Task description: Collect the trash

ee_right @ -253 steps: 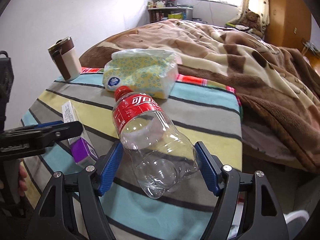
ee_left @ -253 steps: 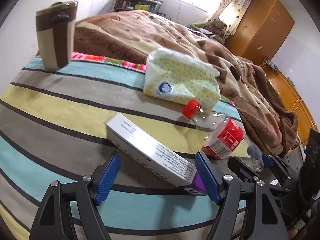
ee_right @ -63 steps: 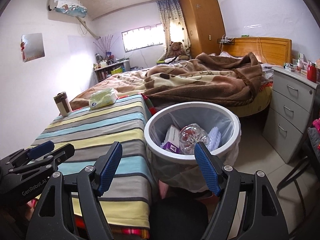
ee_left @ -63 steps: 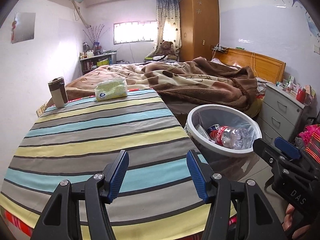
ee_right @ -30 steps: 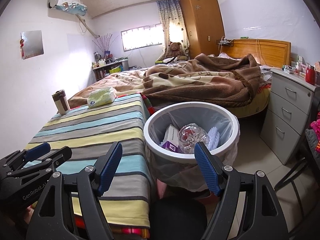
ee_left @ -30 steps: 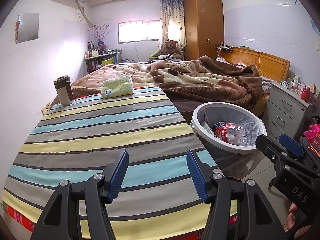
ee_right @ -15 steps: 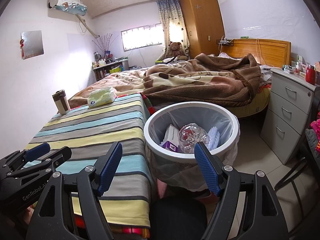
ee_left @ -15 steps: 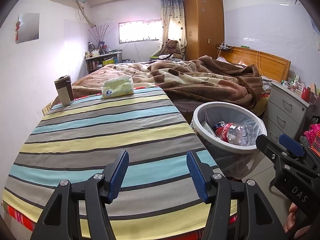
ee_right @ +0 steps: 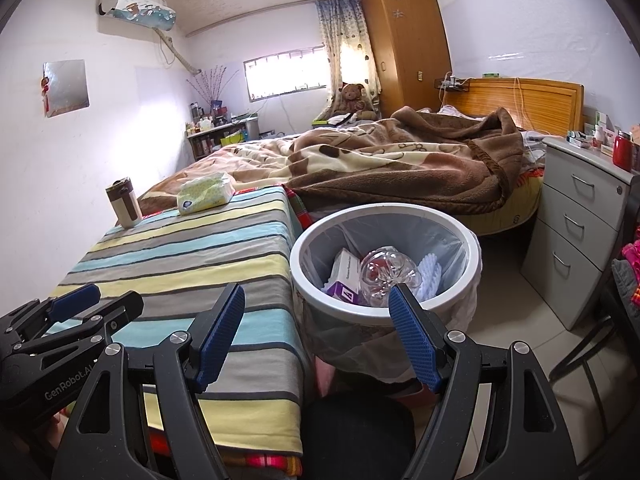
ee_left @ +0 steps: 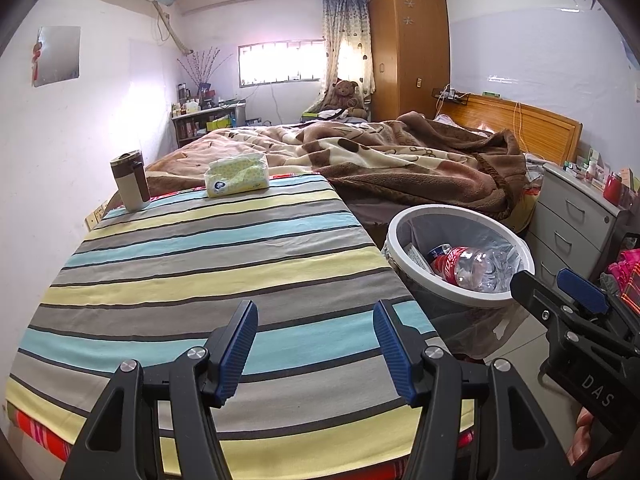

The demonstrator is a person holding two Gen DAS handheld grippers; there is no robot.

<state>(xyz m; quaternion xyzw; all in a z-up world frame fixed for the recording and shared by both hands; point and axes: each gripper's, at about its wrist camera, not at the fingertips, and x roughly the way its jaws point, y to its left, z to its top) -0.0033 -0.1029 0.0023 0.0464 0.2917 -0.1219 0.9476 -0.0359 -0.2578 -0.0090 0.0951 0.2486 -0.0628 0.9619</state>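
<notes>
A white trash bin (ee_right: 472,248) lined with a clear bag stands on the floor beside the striped table (ee_right: 192,252). In it lie a clear plastic bottle (ee_right: 388,272) with a red label and a white and purple box (ee_right: 344,284). The bin (ee_left: 400,228) and bottle (ee_left: 468,264) also show in the left wrist view. My left gripper (ee_left: 314,344) is open and empty above the table's near edge. My right gripper (ee_right: 316,328) is open and empty, just short of the bin's near rim.
A brown and beige tumbler (ee_left: 130,180) and a tissue pack (ee_left: 236,174) stand at the table's far end. A bed with a brown blanket (ee_right: 400,164) lies behind. A grey drawer unit (ee_right: 576,220) stands at right. A dark chair (ee_right: 588,356) is at lower right.
The box and bottle, on the table 8 seconds ago, now lie in the bin. Both grippers have drawn back, open and empty, and have barely moved in the last second.
</notes>
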